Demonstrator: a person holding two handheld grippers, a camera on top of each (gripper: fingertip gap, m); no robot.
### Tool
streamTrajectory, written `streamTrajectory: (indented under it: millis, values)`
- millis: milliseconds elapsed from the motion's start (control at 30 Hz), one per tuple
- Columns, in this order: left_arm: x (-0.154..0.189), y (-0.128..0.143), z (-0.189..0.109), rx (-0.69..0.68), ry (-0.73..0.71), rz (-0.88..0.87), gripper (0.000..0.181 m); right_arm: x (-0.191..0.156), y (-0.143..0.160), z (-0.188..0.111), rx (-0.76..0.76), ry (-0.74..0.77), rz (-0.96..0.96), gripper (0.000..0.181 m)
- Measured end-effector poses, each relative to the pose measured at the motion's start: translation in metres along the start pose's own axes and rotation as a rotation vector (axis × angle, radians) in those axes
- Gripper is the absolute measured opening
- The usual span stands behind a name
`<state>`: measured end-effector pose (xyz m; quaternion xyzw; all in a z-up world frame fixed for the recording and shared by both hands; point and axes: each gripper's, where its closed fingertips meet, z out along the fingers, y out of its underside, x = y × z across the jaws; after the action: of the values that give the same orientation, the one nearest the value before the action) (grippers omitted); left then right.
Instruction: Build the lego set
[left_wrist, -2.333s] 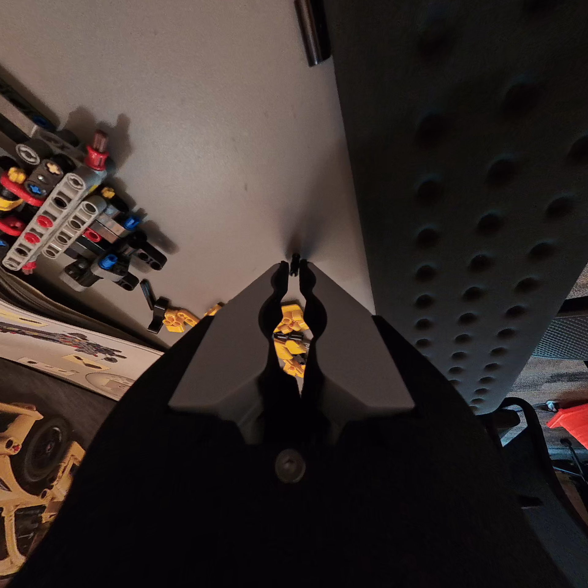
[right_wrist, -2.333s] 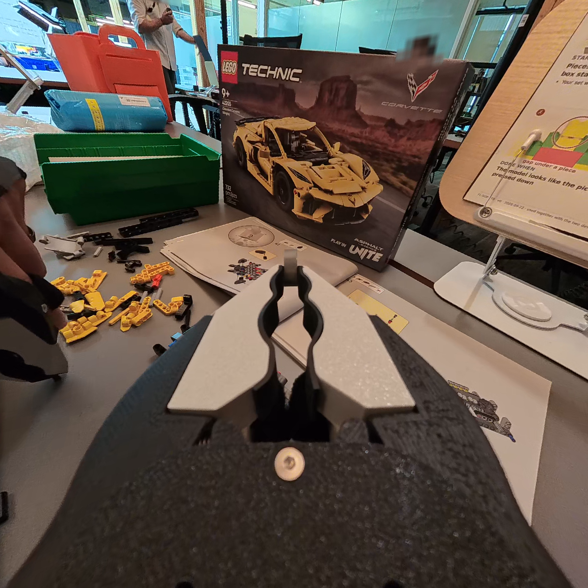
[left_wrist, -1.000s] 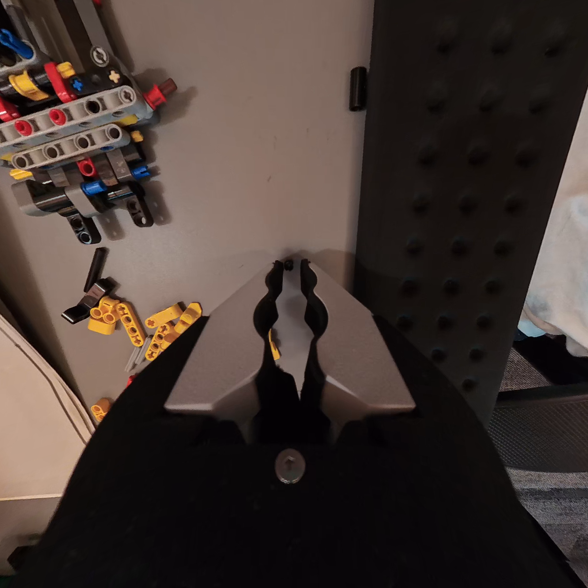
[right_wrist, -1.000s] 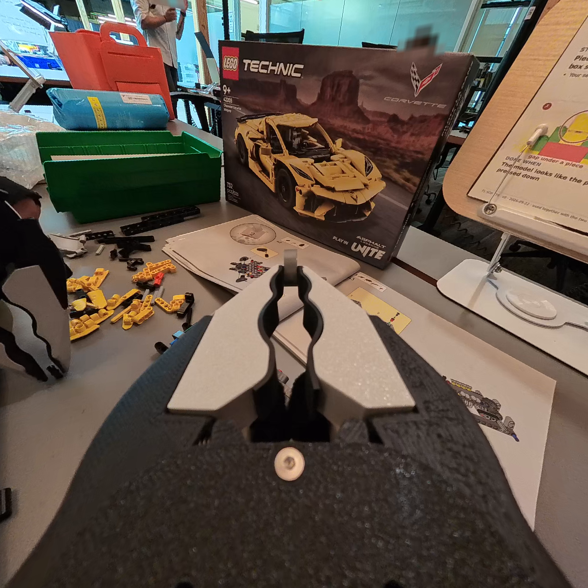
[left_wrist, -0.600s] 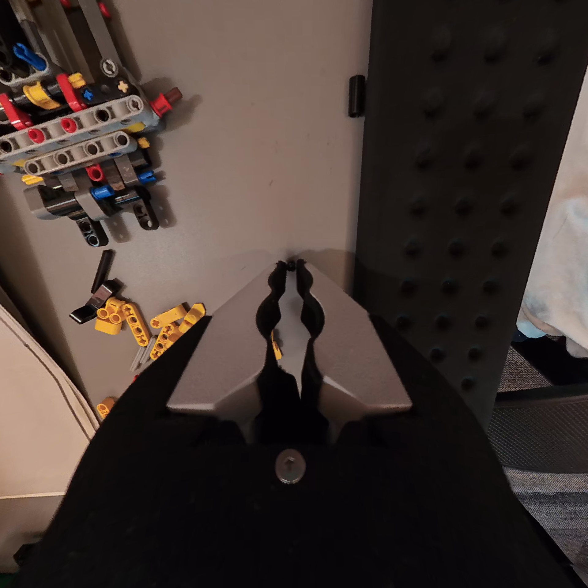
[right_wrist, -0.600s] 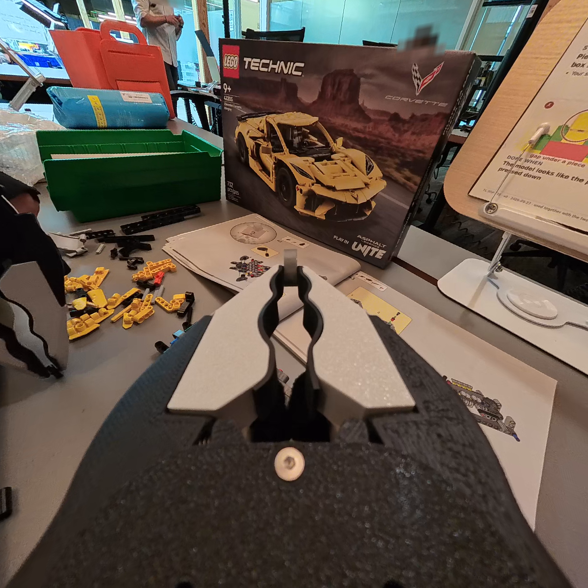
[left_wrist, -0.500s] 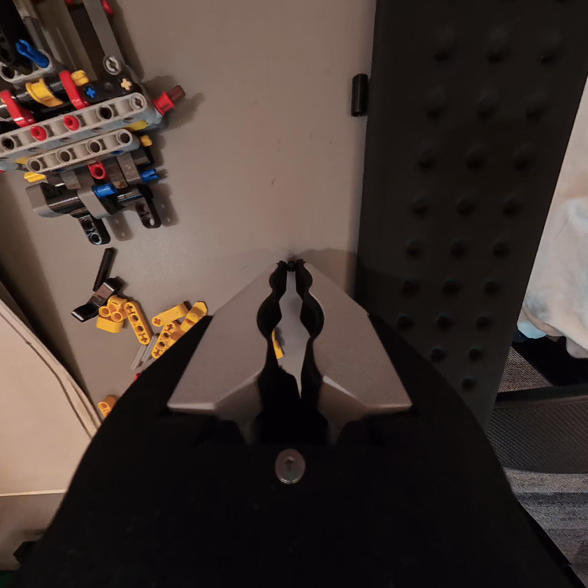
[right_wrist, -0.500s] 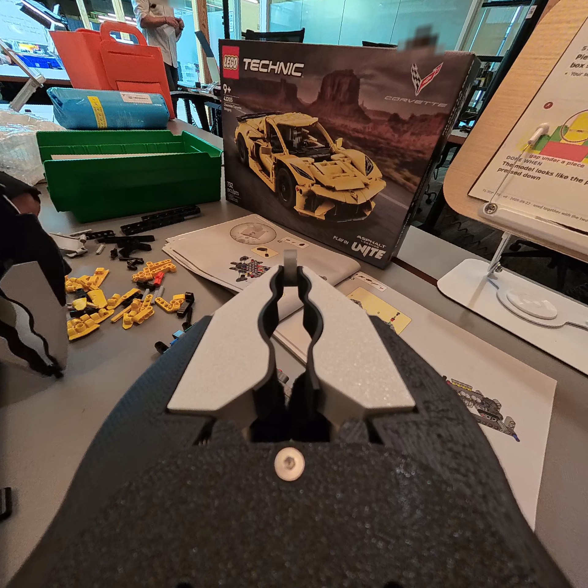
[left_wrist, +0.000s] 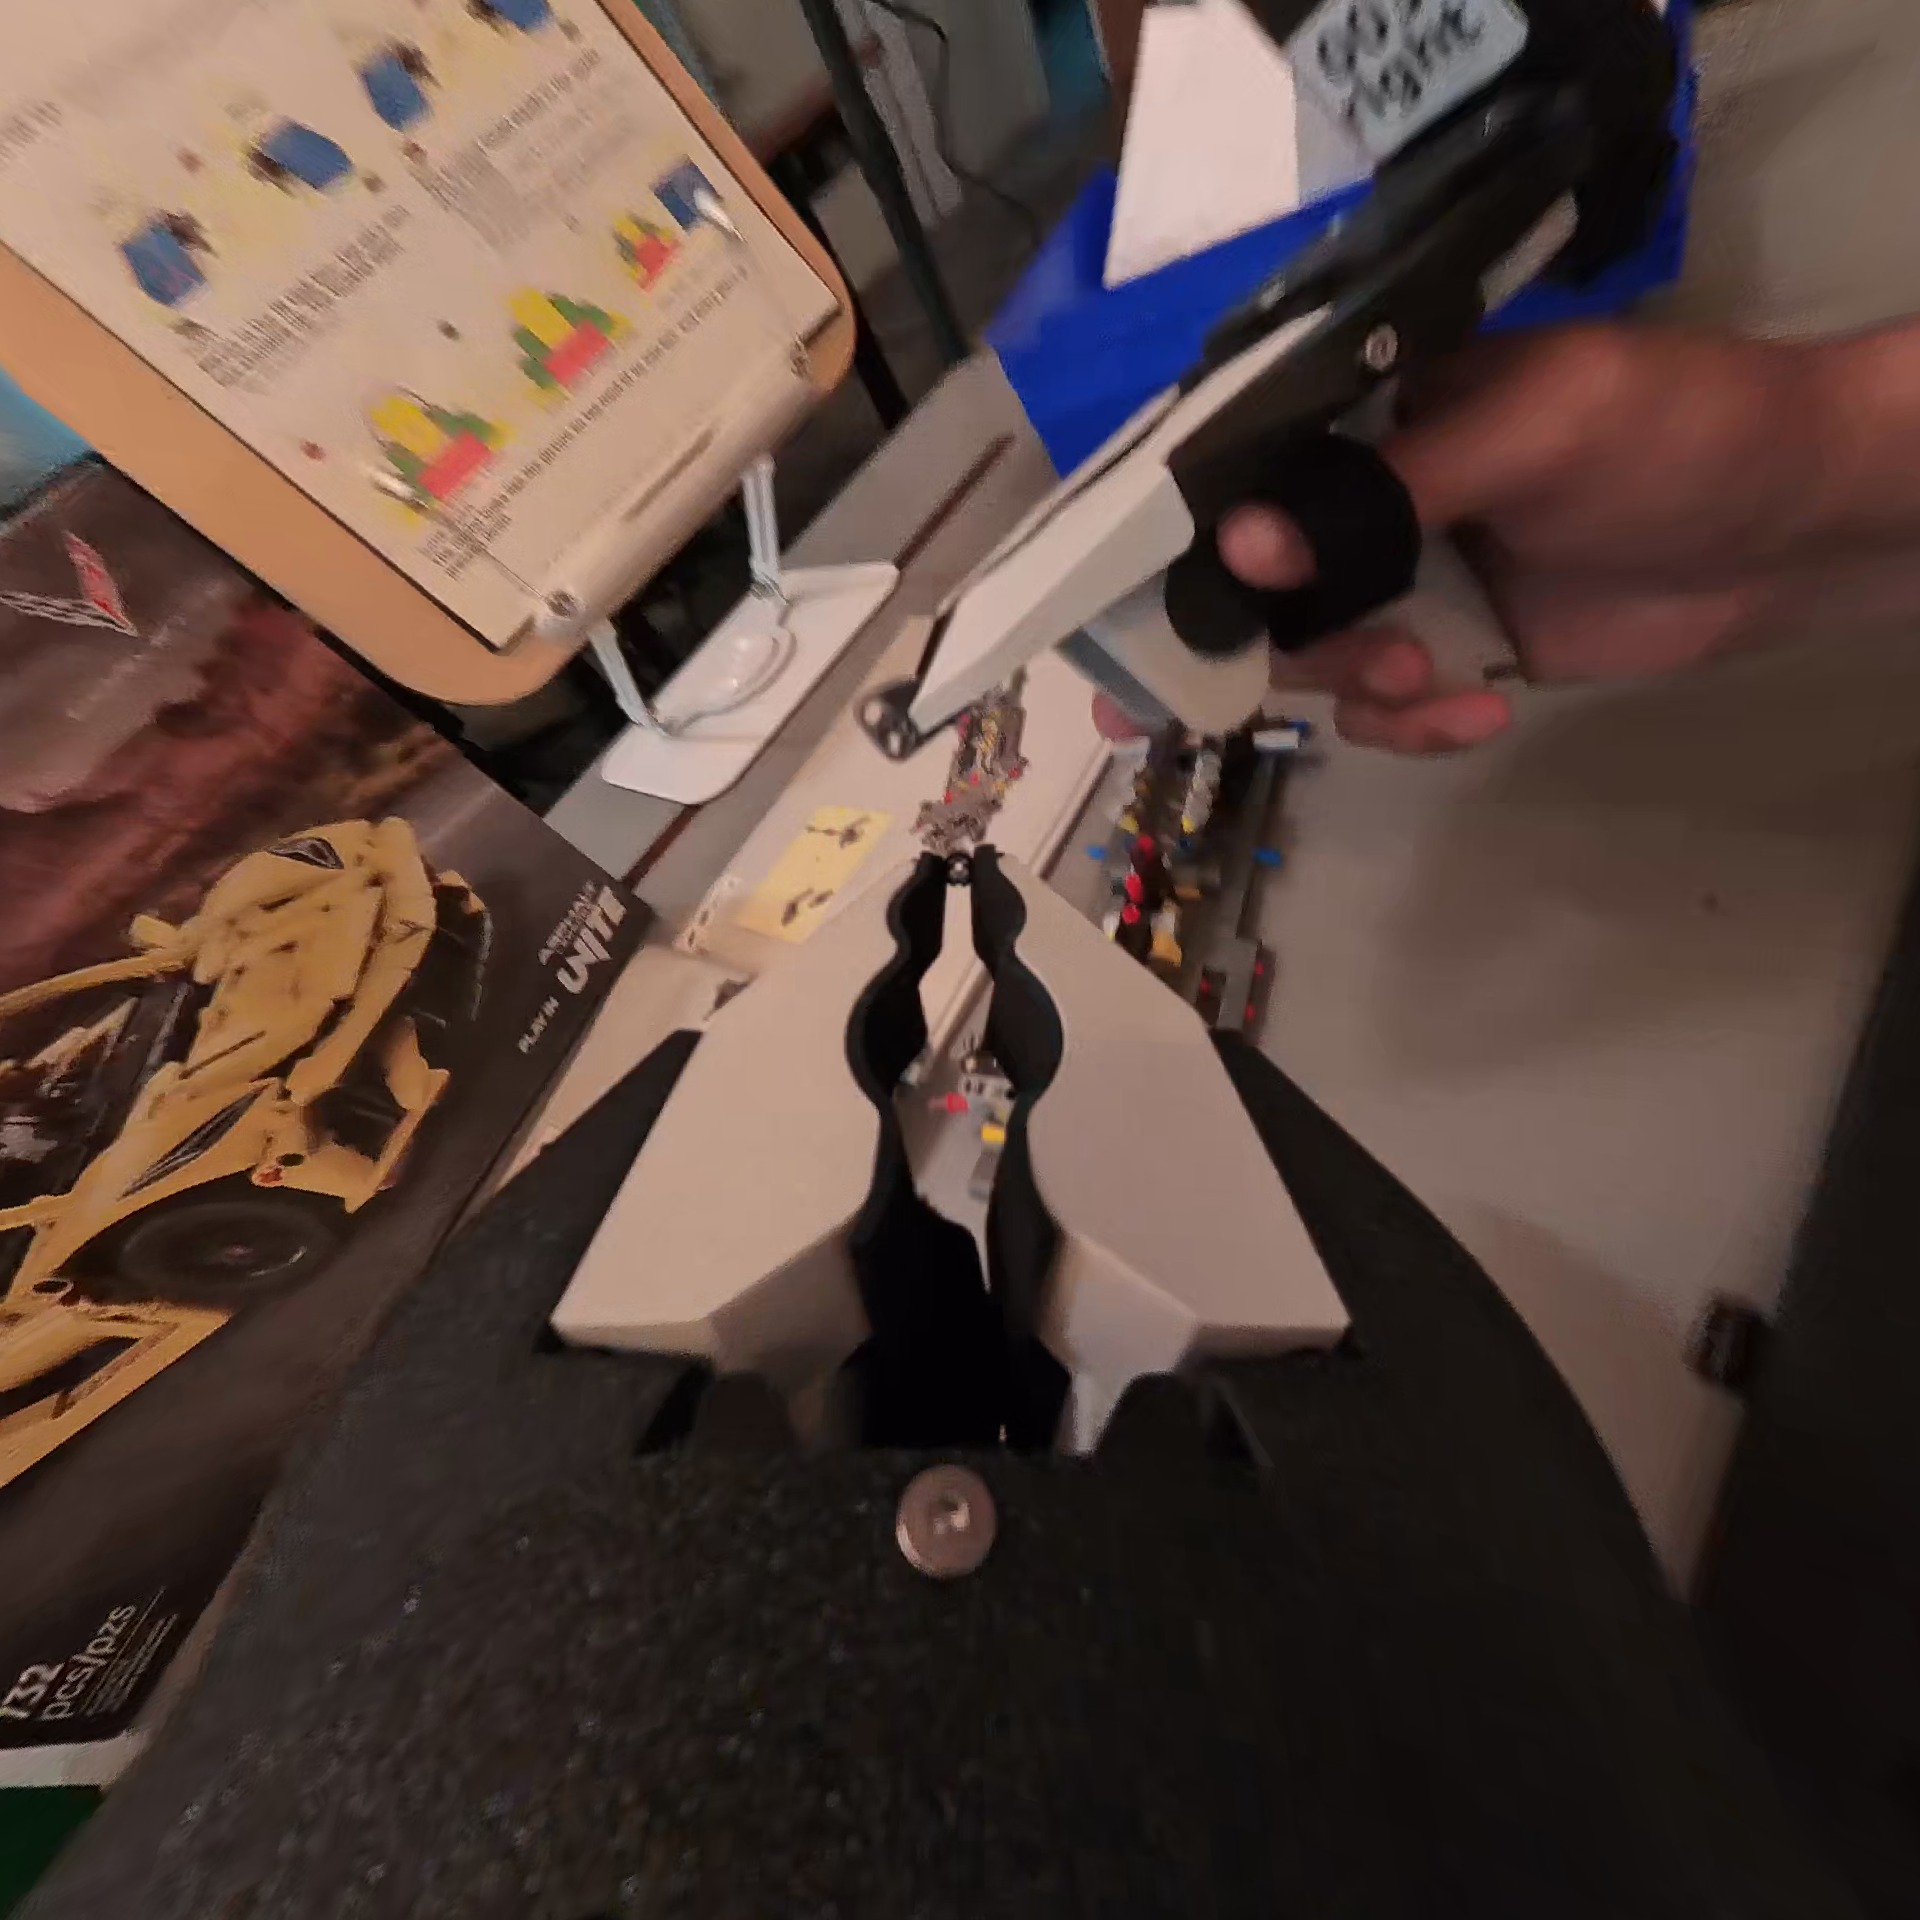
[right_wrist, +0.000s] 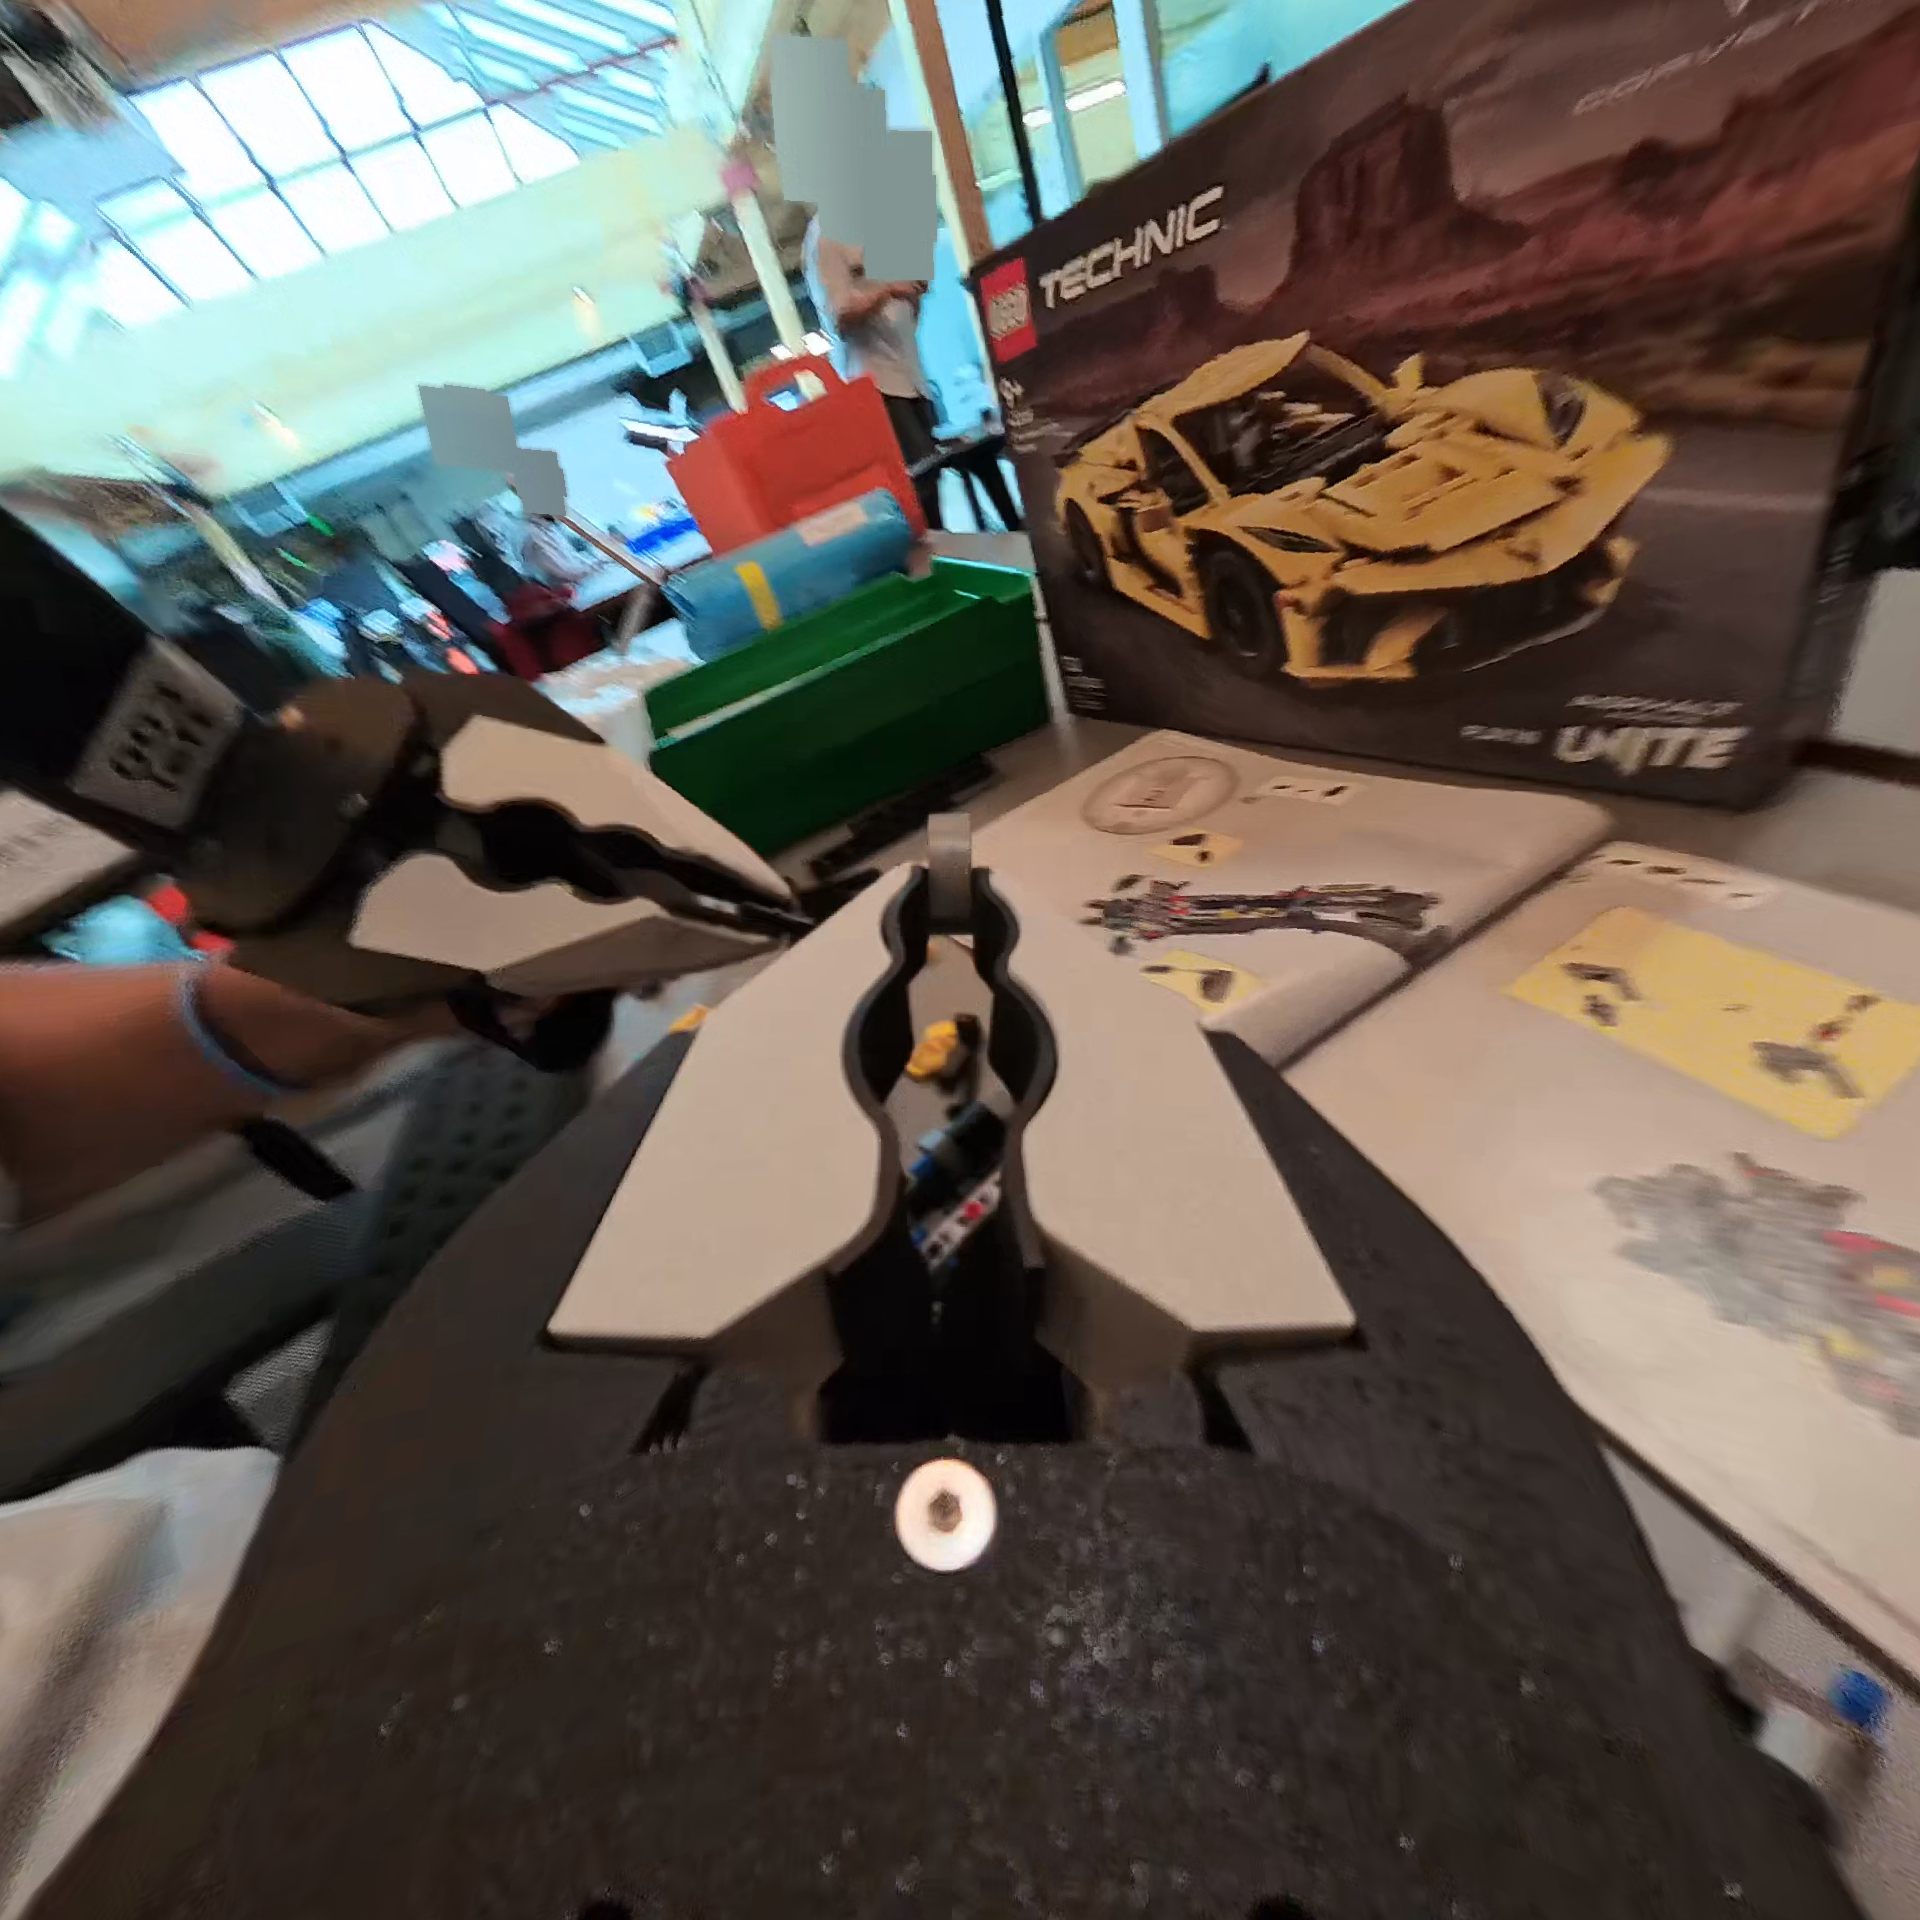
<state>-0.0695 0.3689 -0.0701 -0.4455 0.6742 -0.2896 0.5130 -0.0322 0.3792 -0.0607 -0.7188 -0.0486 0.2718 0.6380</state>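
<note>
Facing tip to tip above the table (left_wrist: 1558, 987): left gripper (left_wrist: 957, 865), right gripper (right_wrist: 948, 883).

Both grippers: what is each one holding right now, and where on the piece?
Left gripper pinches a small black pin at its very fingertips. Right gripper clamps a grey piece by its lower end; the top sticks out.

Bright grid of windows (right_wrist: 343, 197), pale beam (right_wrist: 436, 353), grey table (left_wrist: 1558, 987), dark perforated chair back (left_wrist: 1849, 1351)

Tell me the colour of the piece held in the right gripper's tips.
Grey piece, clearest in the right wrist view.
</note>
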Motion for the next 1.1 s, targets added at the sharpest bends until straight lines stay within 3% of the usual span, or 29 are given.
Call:
streamTrajectory:
  millis: [133,267,900,1100]
  values:
    - [-0.009,-0.014,0.006,0.080,-0.173,-0.155,0.003,-0.005,0.008,0.007,0.001,-0.072,0.109,0.007]
    - [-0.017,-0.012,0.003,0.111,-0.250,-0.277,0.003,-0.011,0.012,0.012,-0.001,-0.109,0.121,0.006]
    - [-0.015,-0.005,0.009,0.166,-0.208,-0.368,0.003,-0.015,0.014,0.016,-0.004,-0.111,0.080,0.007]
    - [-0.017,0.000,0.012,0.128,-0.276,-0.336,0.003,-0.012,0.016,0.017,-0.017,-0.081,0.065,0.007]
